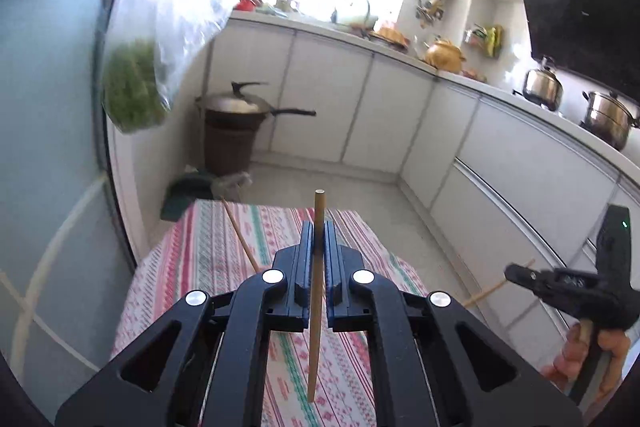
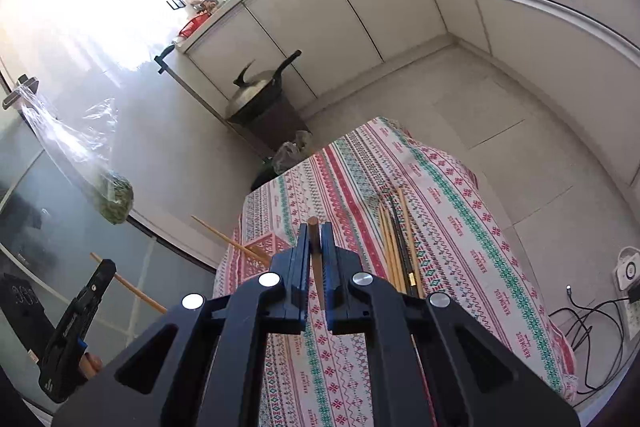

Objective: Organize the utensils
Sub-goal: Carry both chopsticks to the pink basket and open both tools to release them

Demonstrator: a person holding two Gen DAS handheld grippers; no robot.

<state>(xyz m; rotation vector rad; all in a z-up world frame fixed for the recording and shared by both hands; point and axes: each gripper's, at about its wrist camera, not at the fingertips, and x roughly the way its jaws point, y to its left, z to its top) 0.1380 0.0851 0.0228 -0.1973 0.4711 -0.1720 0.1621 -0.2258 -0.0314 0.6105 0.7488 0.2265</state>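
Observation:
My left gripper (image 1: pixel 319 231) is shut on a light wooden chopstick (image 1: pixel 317 291) that stands upright between its jaws, above a table with a striped patterned cloth (image 1: pixel 208 251). A second chopstick (image 1: pixel 240 233) lies on the cloth to the left. My right gripper (image 2: pixel 316 231) is shut on a brown wooden chopstick (image 2: pixel 316 259), also above the cloth (image 2: pixel 460 211). A bundle of several chopsticks (image 2: pixel 396 239) lies on the cloth just right of it. The right gripper also shows in the left wrist view (image 1: pixel 516 273), and the left gripper in the right wrist view (image 2: pixel 102 269).
A wok with a lid (image 1: pixel 236 107) sits on a brown bin (image 1: pixel 230 151) at the far floor corner. White kitchen cabinets (image 1: pixel 360 107) run along the back and right, with pots (image 1: pixel 608 119) on the counter. A bag of greens (image 1: pixel 134 91) hangs on the left. Cables (image 2: pixel 592 323) lie on the floor.

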